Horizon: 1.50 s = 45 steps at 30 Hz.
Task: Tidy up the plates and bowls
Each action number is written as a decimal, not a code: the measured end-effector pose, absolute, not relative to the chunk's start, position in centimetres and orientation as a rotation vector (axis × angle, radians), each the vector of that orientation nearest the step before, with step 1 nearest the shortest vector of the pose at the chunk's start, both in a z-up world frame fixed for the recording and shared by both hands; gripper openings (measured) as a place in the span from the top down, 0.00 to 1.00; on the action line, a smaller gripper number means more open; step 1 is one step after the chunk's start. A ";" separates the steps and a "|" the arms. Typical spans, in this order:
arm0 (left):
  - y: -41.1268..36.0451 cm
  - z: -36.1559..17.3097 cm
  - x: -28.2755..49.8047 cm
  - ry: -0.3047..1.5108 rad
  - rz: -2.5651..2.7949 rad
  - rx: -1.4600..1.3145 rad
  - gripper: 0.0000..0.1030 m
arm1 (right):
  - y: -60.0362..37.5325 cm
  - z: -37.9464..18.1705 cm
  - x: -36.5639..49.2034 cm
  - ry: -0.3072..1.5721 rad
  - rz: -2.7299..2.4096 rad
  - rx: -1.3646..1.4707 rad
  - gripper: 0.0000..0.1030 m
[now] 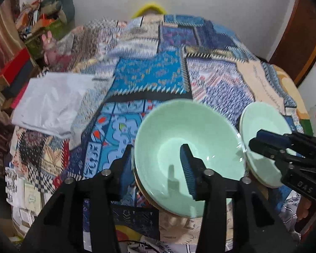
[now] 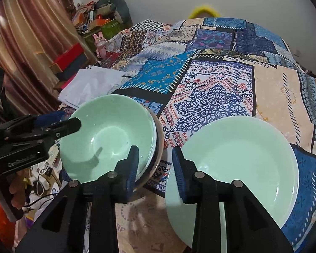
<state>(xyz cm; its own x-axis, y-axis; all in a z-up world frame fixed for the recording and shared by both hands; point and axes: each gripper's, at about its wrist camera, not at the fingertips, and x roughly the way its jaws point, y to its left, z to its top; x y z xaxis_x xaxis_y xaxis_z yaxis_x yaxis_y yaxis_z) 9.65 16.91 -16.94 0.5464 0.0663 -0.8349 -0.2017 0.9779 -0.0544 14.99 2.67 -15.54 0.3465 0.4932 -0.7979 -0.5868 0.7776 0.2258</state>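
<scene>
Patchwork cotton bedspread (image 2: 210, 88), blue, cream and black panels, covers the whole work surface; my left-wrist view of its far half is motion-blurred.

White folded cloth (image 1: 52, 103) lies at the far left of the spread, near its edge.

Pale green glazed ceramic bowl (image 2: 107, 139) sits near-left on the spread. It rests nested in at least one more dish; I see a darker rim under it on the right side. How many are stacked I cannot tell.

Pale green shallow ceramic plate (image 2: 238, 164) lies near-right, just beside the bowl stack, a strip of spread between them.

Left gripper (image 1: 155, 166), black frame with blue ribbed pads: fingers spread, straddling the bowl's near-left rim, one pad outside the wall, the other over the bowl's inside. From the right-wrist view the pads look clear of the rim, not pinching it.

Right gripper (image 2: 154, 168): fingers parted, nothing between them but the strip of spread. Its right pad overlaps the plate's near-left edge in my view; contact I cannot confirm. Left pad overlaps the bowl stack's near-right edge likewise.

Person's fingertips (image 2: 16, 191) show at the left gripper's handle, far left of the right-wrist view.
</scene>
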 end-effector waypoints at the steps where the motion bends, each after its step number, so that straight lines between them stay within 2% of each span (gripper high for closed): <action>1: 16.9 -16.5 9.4 0.964 0.159 -0.143 0.48 | 2.7 -15.5 14.9 0.993 0.705 -0.108 0.68; 4: 16.9 -16.1 8.8 0.936 0.178 -0.117 0.43 | 2.9 -15.7 14.9 0.991 0.708 -0.112 0.65; 27: 19.7 -23.6 7.5 1.070 0.091 -0.419 0.43 | 5.6 -19.2 16.3 1.070 0.729 -0.121 0.64; 32: 19.3 -24.1 8.1 1.078 0.072 -0.430 0.49 | 6.2 -19.7 16.2 1.075 0.730 -0.146 0.64; 37: 18.8 -24.5 8.8 1.083 0.059 -0.437 0.62 | 6.5 -20.5 16.3 1.088 0.732 -0.153 0.65; 45: 18.3 -24.1 8.8 1.076 0.093 -0.422 0.62 | 5.5 -20.3 17.0 1.113 0.727 -0.076 0.73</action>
